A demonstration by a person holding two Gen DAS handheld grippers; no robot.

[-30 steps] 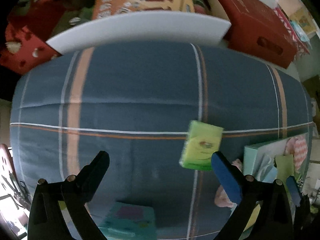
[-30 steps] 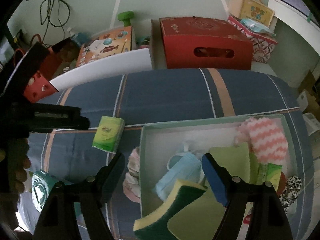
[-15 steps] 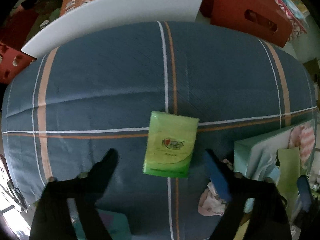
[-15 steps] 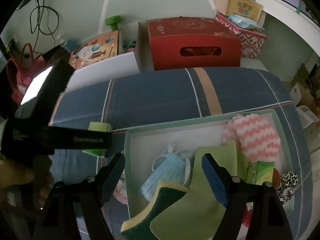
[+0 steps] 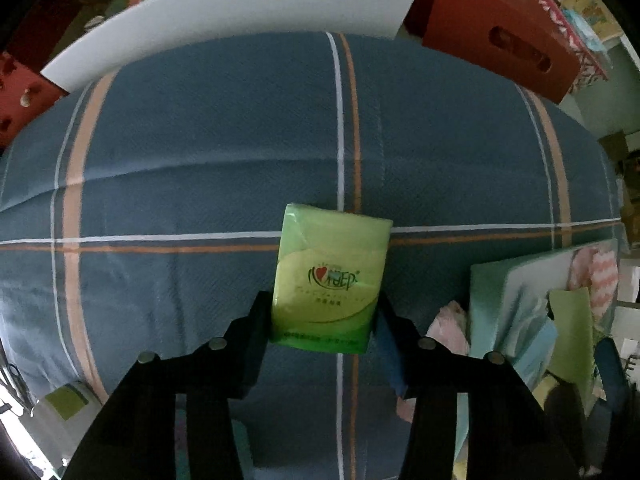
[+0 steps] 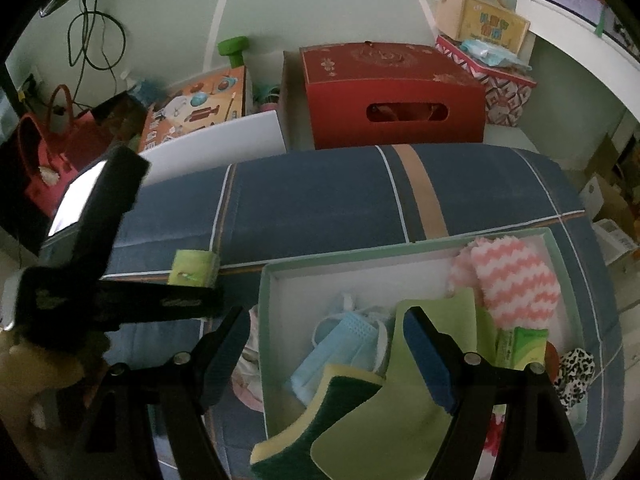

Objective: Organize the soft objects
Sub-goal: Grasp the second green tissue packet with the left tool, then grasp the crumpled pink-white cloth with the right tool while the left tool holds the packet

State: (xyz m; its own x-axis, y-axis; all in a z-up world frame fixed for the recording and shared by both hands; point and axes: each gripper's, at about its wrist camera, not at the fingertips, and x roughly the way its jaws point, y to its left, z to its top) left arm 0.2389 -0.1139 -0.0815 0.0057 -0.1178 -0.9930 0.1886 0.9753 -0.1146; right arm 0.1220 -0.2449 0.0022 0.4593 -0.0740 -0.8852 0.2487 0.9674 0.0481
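Here, running left to right across the blue plaid cloth point(image 5: 200, 168):

Left gripper point(image 5: 324, 320): pointing down at the cloth, its jaws having just been closing, now sitting against both sides of the green tissue pack point(image 5: 330, 280) and gripping it; in the right wrist view it is showing as a dark frame point(image 6: 188, 300) at the left.

Green tissue pack: lying flat on the cloth where a white and an orange stripe are crossing, its near half sitting between the two pads; the right wrist view is showing only its top edge point(image 6: 192, 266) above the left gripper's bar.

Pink cloth item point(image 5: 448, 326): lying on the cloth between the pack and the box, just beside the box's wall; too blurred to name further.

Pale green box point(image 6: 264, 320): sitting open on the cloth to the right of the pack, well filled.

Box contents: a blue face mask point(image 6: 340, 344) lying near the left wall; a yellow-and-green sponge point(image 6: 320, 412) leaning at the front; a light green sheet point(image 6: 400, 392) overlapping it; a pink-and-white zigzag fluffy item point(image 6: 512, 280) resting at the back right; a second green pack point(image 6: 522, 346) standing by the right wall.

Right gripper point(image 6: 326, 356): hanging over the box's front left part, jaws standing wide apart, holding nothing.
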